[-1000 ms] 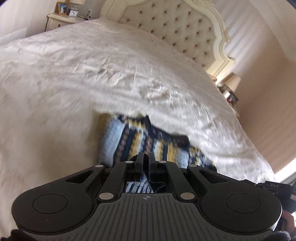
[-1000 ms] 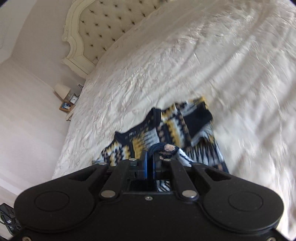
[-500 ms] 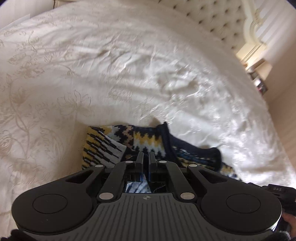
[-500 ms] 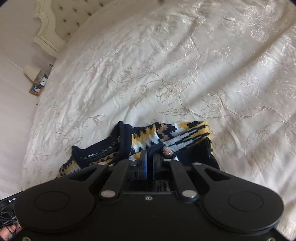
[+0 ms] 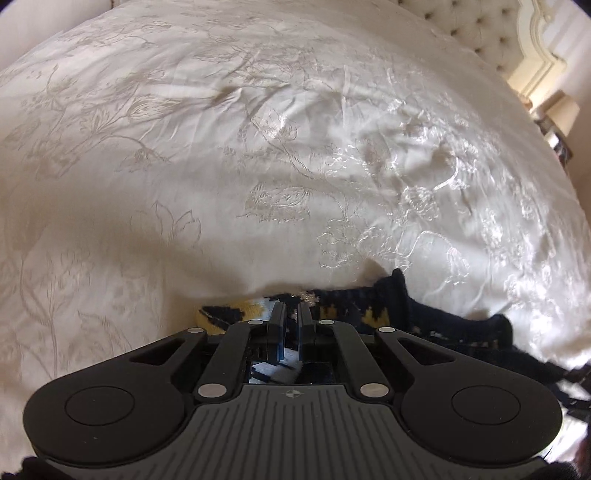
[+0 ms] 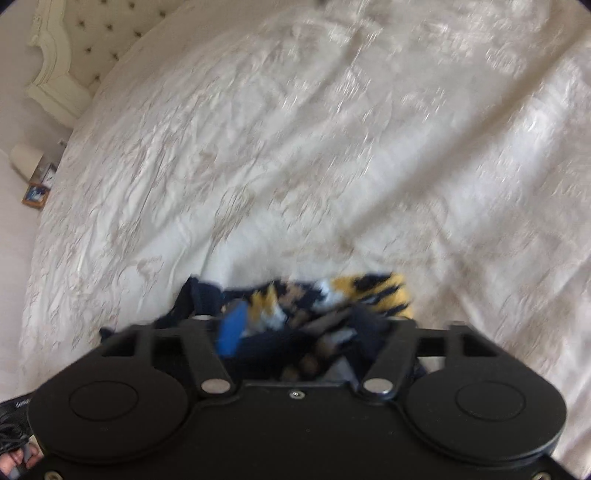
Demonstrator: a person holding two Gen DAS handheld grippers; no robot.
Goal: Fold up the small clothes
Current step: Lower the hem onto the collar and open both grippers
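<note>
**Handling a soft knit on the bed**

Gripping the small patterned sweater (image 5: 369, 310) at its near edge, my left gripper (image 5: 290, 314) had its jaws drawn almost together, with only a thin slot between them and knit visible in and behind that slot; I judged it pinched on the fabric, though the contact itself was half hidden. My right gripper (image 6: 295, 325) was blurred, but its jaws stood wide apart, one blue pad (image 6: 231, 330) showing clear of the cloth and nothing clamped between them. The sweater lay bunched on the cream embroidered bedspread (image 5: 258, 166), close under both tools, its navy, yellow and white bands crumpled and a dark cuff or collar (image 5: 400, 291) standing up at one side.

I judged the garment light, limp and stretchy, likely to sag and drag rather than hold a crease. The ribbed dark edges looked the firmest places to take hold. The glossy spread beneath could let it slide. A tufted headboard (image 5: 480, 33) showed beyond.
</note>
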